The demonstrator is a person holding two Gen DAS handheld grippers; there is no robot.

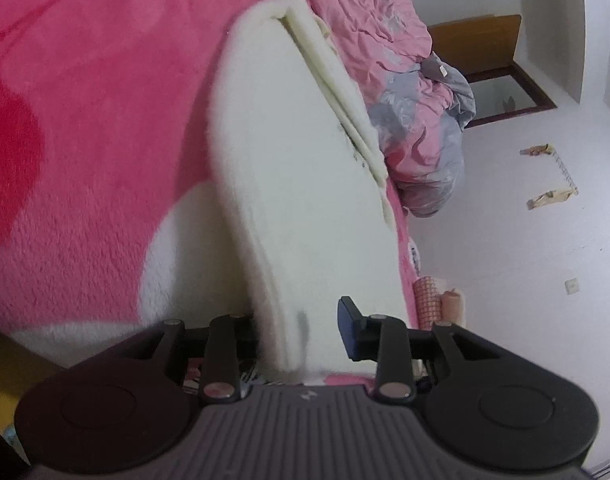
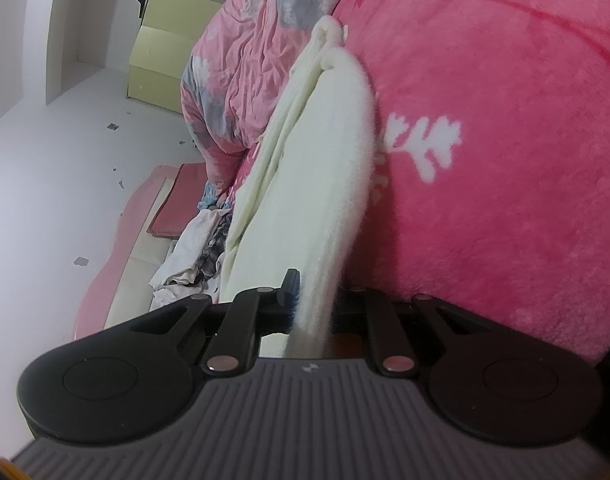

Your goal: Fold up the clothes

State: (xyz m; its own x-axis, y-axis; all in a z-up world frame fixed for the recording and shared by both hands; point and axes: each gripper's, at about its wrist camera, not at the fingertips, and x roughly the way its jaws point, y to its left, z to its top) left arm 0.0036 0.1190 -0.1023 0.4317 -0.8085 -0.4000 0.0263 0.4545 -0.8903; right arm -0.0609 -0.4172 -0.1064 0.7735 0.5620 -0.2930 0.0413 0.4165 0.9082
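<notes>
The pink fleece blanket (image 1: 85, 128) covers the bed and fills most of both views; only the right wrist view shows its white leaf print (image 2: 425, 148), while the left wrist view shows big red and white patches. A crumpled pink and grey quilt (image 1: 409, 92) is heaped past it. The white fleece garment (image 1: 305, 200), folded into a long narrow band with layered edges, lies on the blanket beside the quilt and runs from tool to tool.

The left tool (image 1: 301, 336) has its fingers spread, the garment's end lying between them; its blue pad (image 1: 347, 332) stands apart from the cloth, and the other finger is hidden behind the fabric. The right tool (image 2: 313, 300) is clamped on the garment's other end, its blue pad pressed to the fleece.

Only the right view shows a yellow cardboard box (image 2: 165, 60), contents unseen, and loose clothes (image 2: 193, 252) on the floor.
</notes>
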